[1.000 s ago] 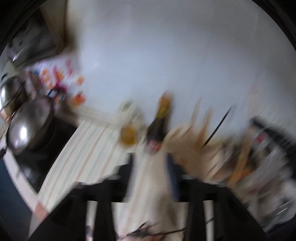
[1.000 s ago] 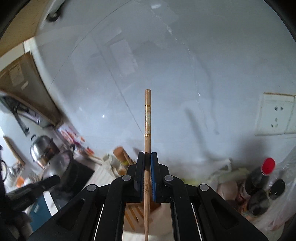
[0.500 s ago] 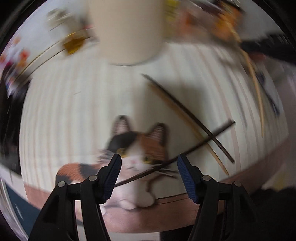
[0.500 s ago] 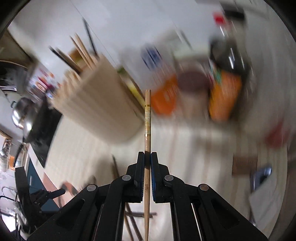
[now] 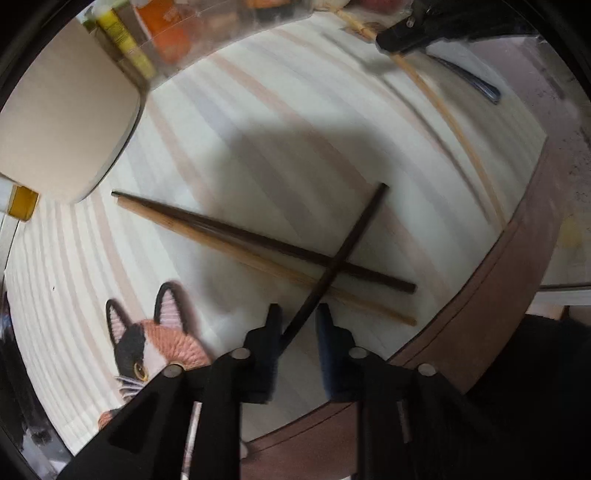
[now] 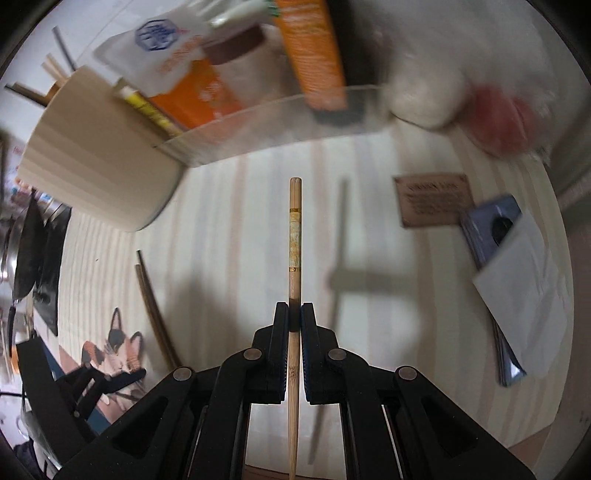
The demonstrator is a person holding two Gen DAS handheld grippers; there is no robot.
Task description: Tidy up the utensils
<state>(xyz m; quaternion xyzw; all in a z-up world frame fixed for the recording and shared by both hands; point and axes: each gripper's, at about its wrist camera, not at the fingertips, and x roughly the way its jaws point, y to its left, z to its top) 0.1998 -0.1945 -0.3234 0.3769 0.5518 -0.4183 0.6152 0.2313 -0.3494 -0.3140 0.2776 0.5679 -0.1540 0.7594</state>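
My left gripper (image 5: pixel 298 314) points down at a striped mat (image 5: pixel 295 110). Its jaws are closing around a dark chopstick (image 5: pixel 356 232), with a gap still showing on one side. That chopstick lies across another dark chopstick (image 5: pixel 229 229) and a light wooden one (image 5: pixel 207 236). My right gripper (image 6: pixel 294 314) is shut on a pale bamboo chopstick (image 6: pixel 294 236), held upright over the mat; it also shows in the left wrist view (image 5: pixel 402 33). A beige utensil holder (image 6: pixel 96 155) with several sticks in it stands at the mat's far left.
A clear tray (image 6: pixel 295 122) of orange packets stands behind the mat. A brown card (image 6: pixel 434 199) and a dark booklet under white paper (image 6: pixel 517 280) lie on the right. A pan (image 6: pixel 26 258) sits far left. The brown table edge (image 5: pixel 498 295) runs close by.
Both grippers have swung down from facing the wall to the mat. The left jaws have narrowed around the dark crossing chopstick. The right keeps its hold on the bamboo chopstick.
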